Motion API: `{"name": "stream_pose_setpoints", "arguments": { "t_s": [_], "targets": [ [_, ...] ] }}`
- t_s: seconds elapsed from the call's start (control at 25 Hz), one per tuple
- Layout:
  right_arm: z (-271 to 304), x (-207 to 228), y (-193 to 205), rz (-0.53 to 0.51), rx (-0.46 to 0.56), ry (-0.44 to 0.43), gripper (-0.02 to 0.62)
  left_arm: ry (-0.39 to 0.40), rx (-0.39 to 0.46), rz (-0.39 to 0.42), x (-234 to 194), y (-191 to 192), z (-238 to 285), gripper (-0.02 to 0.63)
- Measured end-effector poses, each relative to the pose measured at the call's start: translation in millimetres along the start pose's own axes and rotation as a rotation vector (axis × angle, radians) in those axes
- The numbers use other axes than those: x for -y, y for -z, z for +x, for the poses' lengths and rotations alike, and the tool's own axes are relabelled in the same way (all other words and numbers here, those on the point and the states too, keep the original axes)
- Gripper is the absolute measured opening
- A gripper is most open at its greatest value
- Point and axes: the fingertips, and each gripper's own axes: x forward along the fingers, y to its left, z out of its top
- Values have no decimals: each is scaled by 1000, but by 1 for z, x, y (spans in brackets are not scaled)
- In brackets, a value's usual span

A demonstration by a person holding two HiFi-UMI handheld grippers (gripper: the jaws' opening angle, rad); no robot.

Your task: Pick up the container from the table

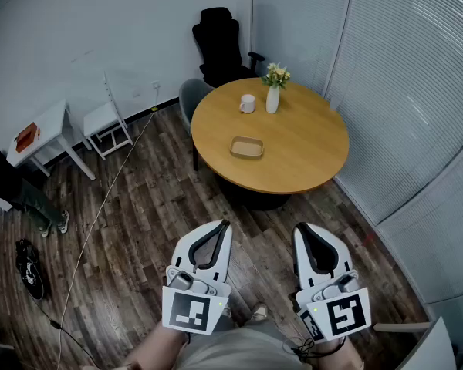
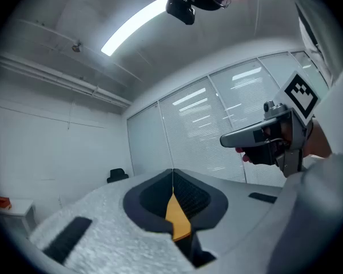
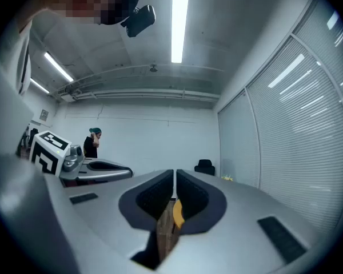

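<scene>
The container (image 1: 247, 147) is a shallow tan tray lying near the middle of the round wooden table (image 1: 309, 156), far ahead of both grippers. My left gripper (image 1: 223, 225) and right gripper (image 1: 302, 229) are held low near my body over the wood floor, side by side, well short of the table. Both point upward toward the walls and ceiling. The left gripper (image 2: 172, 171) has its jaws pressed together with nothing in them. The right gripper (image 3: 174, 173) shows only a hairline slit and holds nothing. The container does not appear in either gripper view.
A white mug (image 1: 248, 103) and a vase of flowers (image 1: 274, 91) stand at the table's far side. Behind it are a black office chair (image 1: 220, 45) and a grey chair (image 1: 191, 99). Two white side tables (image 1: 46, 133) stand left. Blinds (image 1: 417, 106) line the right wall. A person (image 3: 93, 142) stands far off.
</scene>
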Motion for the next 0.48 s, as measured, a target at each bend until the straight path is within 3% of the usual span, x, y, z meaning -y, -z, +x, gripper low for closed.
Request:
{"name": "stream_pose_setpoints", "arguments": {
  "t_s": [0.48],
  "targets": [
    [-1,12,4,28,2,8,37,-2,-17,-2,5,3,8,21]
  ]
}}
